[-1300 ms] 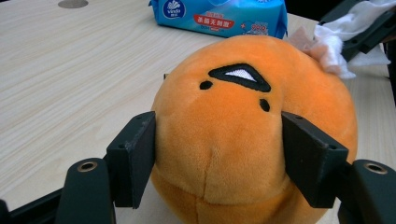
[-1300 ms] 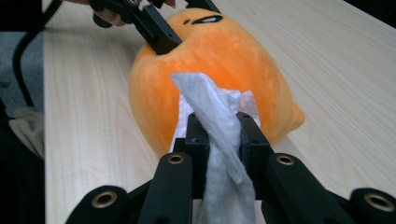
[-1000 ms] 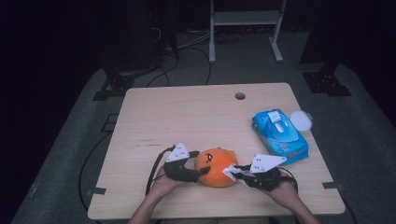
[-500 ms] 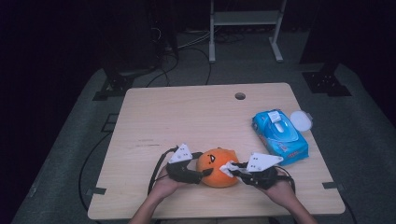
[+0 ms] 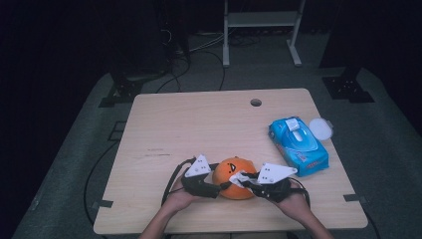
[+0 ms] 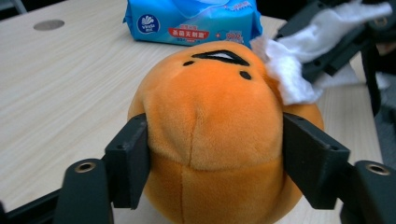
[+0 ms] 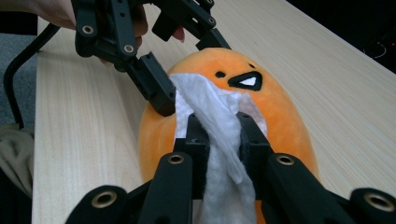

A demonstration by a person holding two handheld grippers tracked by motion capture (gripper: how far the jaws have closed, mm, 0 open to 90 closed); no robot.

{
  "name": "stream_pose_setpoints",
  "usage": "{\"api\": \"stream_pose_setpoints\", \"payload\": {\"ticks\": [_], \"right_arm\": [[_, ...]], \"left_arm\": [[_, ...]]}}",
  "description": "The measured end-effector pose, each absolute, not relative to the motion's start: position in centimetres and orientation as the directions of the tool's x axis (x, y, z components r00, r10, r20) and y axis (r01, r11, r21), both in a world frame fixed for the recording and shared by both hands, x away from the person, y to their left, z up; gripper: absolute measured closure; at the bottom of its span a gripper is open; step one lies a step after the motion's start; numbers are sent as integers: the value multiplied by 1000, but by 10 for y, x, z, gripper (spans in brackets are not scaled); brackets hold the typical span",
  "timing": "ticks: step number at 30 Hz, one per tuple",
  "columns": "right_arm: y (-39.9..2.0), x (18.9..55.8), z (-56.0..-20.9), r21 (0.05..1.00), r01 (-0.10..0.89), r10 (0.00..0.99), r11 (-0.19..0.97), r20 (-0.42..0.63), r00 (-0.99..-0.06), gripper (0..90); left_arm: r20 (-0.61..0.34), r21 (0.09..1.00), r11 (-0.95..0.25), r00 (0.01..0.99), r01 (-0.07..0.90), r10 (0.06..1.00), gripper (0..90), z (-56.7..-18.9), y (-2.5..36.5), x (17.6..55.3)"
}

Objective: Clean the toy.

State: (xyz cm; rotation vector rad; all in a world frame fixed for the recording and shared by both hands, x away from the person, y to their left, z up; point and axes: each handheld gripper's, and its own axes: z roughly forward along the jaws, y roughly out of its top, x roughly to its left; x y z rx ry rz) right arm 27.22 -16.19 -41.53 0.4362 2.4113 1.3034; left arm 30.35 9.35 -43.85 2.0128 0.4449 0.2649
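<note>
Squeezing the plush (image 6: 210, 135) near the table's (image 5: 199, 124) front edge, our left gripper (image 5: 211, 188) had just been closing on it; our right gripper (image 7: 218, 133) pinched a wipe (image 7: 219, 140) against the plush.

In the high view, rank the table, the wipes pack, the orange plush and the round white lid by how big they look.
1. Table
2. Wipes pack
3. Orange plush, nearly the pack's size and partly covered by the grippers, so this is unsure
4. White lid
</note>
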Motion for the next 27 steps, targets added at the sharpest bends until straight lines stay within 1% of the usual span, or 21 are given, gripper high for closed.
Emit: {"api": "stream_pose_setpoints", "payload": {"ticks": [2, 4, 5, 7, 9, 11, 12, 14, 15, 16, 19, 20, 22, 23, 24, 25, 27], "right_arm": [[-165, 275, -415, 845, 102, 432, 524, -161, -887, 770], [-175, 278, -417, 843, 121, 458, 525, -160, -874, 770], [-180, 279, -418, 835, 124, 474, 537, -177, -862, 770], [-189, 281, -422, 827, 149, 502, 543, -176, -847, 770], [-194, 282, -425, 828, 169, 511, 535, -158, -845, 770], [-193, 280, -426, 831, 173, 512, 528, -149, -846, 770], [-191, 279, -426, 832, 167, 508, 528, -153, -848, 770], [-182, 277, -422, 843, 159, 494, 514, -140, -858, 770], [-179, 277, -420, 852, 155, 485, 500, -127, -865, 769], [-173, 277, -417, 861, 139, 464, 489, -122, -877, 769], [-167, 275, -409, 854, 106, 454, 510, -163, -876, 769], [-170, 276, -409, 858, 115, 463, 501, -153, -873, 769], [-176, 280, -415, 843, 141, 491, 519, -159, -857, 769], [-179, 284, -420, 830, 160, 501, 534, -158, -851, 769], [-182, 287, -425, 827, 187, 508, 529, -132, -851, 769], [-184, 288, -428, 831, 209, 510, 515, -102, -854, 768], [-181, 286, -428, 832, 201, 509, 518, -111, -853, 768]], "left_arm": [[11, 886, -428, 914, 180, 406, 326, -439, 95, 303], [1, 885, -425, 913, 189, 407, 316, -439, 95, 303], [-12, 885, -420, 910, 203, 415, 276, -439, 95, 304], [-69, 882, -395, 898, 258, 435, 183, -440, 95, 306], [-133, 869, -382, 891, 315, 434, 136, -442, 96, 311], [-166, 856, -380, 882, 351, 441, 120, -444, 96, 313], [-158, 857, -383, 883, 345, 442, 137, -444, 95, 312], [-133, 868, -381, 888, 319, 441, 238, -443, 96, 311], [-103, 875, -389, 895, 289, 435, 282, -439, 96, 310], [-85, 874, -402, 901, 273, 426, 313, -436, 96, 310], [-34, 885, -413, 915, 214, 402, 347, -425, 105, 311], [-17, 884, -421, 915, 202, 404, 348, -423, 108, 311], [2, 881, -434, 916, 189, 402, 347, -425, 112, 310], [-1, 882, -432, 916, 190, 401, 340, -427, 111, 310], [-6, 881, -431, 917, 194, 399, 316, -429, 110, 310], [-25, 883, -420, 914, 210, 405, 260, -430, 108, 310], [-116, 875, -383, 897, 295, 426, 135, -432, 104, 314]]}}
